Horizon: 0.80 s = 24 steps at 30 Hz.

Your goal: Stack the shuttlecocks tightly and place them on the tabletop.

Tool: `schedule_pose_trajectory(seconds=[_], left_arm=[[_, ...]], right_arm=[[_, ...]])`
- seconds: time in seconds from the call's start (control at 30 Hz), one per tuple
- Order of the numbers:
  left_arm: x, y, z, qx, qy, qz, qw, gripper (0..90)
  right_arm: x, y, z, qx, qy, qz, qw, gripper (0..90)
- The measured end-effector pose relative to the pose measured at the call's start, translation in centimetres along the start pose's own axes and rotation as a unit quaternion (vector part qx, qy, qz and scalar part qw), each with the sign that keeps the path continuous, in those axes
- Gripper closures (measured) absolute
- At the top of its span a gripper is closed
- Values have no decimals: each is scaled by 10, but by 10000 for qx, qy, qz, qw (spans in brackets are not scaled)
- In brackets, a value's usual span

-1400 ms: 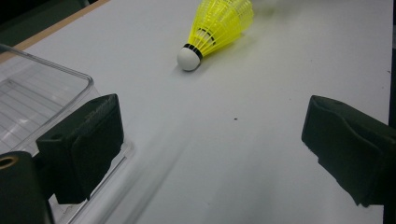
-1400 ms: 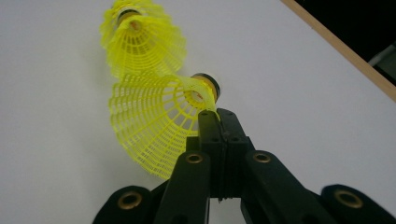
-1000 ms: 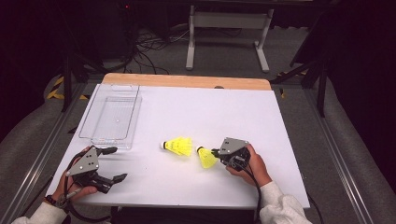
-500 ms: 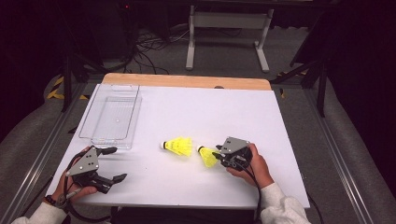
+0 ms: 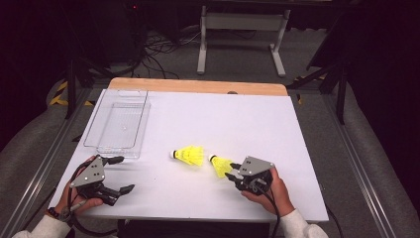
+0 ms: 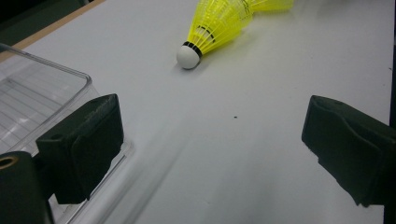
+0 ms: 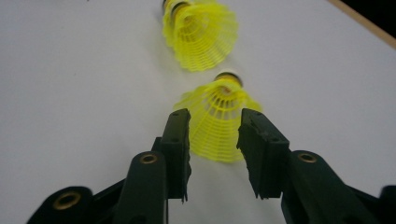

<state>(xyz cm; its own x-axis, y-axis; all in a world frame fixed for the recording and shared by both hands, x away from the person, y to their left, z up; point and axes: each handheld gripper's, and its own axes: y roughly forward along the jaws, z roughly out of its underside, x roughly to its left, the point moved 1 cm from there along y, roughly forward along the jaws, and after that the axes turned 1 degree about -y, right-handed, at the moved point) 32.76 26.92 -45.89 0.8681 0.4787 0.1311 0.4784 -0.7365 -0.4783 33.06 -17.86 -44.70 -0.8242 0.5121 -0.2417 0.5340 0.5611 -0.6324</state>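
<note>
Two yellow shuttlecocks lie on the white table. The left one (image 5: 189, 154) points its white cork left. The other (image 5: 221, 165) lies just right of it, its skirt end between the tips of my right gripper (image 5: 232, 171). In the right gripper view the jaws have just been opening, and my right gripper (image 7: 215, 119) stands open around that skirt (image 7: 219, 100) without pressing it; the farther shuttlecock (image 7: 201, 35) lies beyond. My left gripper (image 5: 124, 174) rests open at the table's near left, empty, with a shuttlecock (image 6: 212, 28) ahead of it.
An empty clear plastic tray (image 5: 119, 126) stands at the left of the table, its near corner (image 6: 32, 93) right beside my left gripper's jaw. A wooden strip edges the table's far side. Dark floor, cables and a metal stand lie beyond.
My right gripper's jaws went from shut on the right shuttlecock's skirt to open, and the hand drew back a little to the right. The left hand stayed still.
</note>
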Motion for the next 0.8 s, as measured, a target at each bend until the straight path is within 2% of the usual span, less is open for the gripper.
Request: schedule_pose_trajectory(seconds=[0.1,0.17,0.27,0.33,0.47,0.53,0.77,0.8], left_arm=[[0,0,0,10,4,7,10000,65],[0,1,0,16,11,12,10000,65],[0,0,0,22,15,25,10000,65],[0,0,0,22,14,27,10000,65],[0,1,0,47,28,24,10000,65],[0,2,0,49,33,32,10000,65],[0,2,0,57,32,48,10000,65],[0,2,0,59,33,47,10000,65]], right_arm=[[9,8,2,117,26,-137,9998,564],[13,17,3,225,27,-112,9997,530],[13,27,4,232,193,-175,9994,431],[13,30,4,287,191,-151,9993,407],[15,38,4,277,269,-136,9992,292],[14,40,3,257,315,-54,9992,273],[12,46,1,222,455,-10,9987,269],[12,48,0,261,491,78,9984,300]])
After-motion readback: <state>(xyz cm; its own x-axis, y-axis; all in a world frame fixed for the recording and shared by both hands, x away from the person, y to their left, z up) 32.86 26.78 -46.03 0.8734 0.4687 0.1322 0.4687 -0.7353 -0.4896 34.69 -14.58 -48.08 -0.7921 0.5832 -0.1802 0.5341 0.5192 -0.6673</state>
